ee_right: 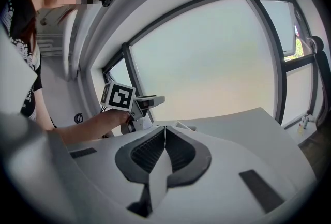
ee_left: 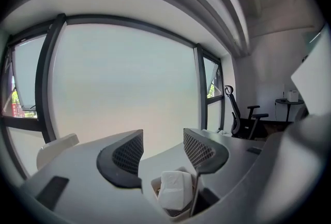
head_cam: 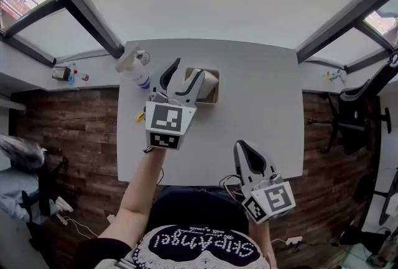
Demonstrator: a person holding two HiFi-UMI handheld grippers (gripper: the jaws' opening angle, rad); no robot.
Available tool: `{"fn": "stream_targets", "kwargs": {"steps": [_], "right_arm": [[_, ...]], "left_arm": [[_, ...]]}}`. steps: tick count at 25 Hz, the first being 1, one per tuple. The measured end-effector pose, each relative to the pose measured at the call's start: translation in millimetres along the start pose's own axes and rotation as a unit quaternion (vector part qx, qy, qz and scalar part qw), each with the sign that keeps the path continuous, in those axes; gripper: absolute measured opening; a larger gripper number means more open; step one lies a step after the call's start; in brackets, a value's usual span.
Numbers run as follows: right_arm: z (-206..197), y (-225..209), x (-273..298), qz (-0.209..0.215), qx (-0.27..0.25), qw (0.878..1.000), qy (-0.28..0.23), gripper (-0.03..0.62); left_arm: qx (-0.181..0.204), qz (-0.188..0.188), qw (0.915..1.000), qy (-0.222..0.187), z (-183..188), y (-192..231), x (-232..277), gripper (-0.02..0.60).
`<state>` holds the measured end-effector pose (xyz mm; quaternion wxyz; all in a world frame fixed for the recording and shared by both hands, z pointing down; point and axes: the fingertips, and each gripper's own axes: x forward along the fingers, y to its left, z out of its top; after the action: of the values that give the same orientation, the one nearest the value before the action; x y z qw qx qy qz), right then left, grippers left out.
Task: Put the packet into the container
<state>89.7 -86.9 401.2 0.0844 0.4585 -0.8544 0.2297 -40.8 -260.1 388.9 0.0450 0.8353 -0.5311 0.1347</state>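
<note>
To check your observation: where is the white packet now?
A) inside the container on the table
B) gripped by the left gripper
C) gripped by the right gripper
A: the packet sits in the container, below the left gripper's parted jaws.

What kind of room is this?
Probably an office or a workroom. There is a white table, a black office chair standing off to one side, big windows along the walls, and a wooden floor.
</note>
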Motion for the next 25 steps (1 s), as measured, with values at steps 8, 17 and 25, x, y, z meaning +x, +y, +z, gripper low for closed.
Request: {"fn": "stream_targets", "kwargs": {"steps": [8,17,25], "right_arm": [[0.7,9.1,4.6,0.018,-0.017,1.0,0.003,0.014],[2.8,19.1,11.8,0.038,-0.028,0.999,0.003,0.014],[4.7,23.4,17.7,0.047,-0.032,0.998,0.004,0.014]], "left_arm": [[0.003,0.021,0.9986,-0.049,28.9,1.9,-37.4,0.236],[0.016,0.027,0.9973,-0.067,44.4,-2.7,-65.2,0.209],[-0.027,0.034,0.9947,-0.093,57.4,-6.9,-94.0,0.206]]}}
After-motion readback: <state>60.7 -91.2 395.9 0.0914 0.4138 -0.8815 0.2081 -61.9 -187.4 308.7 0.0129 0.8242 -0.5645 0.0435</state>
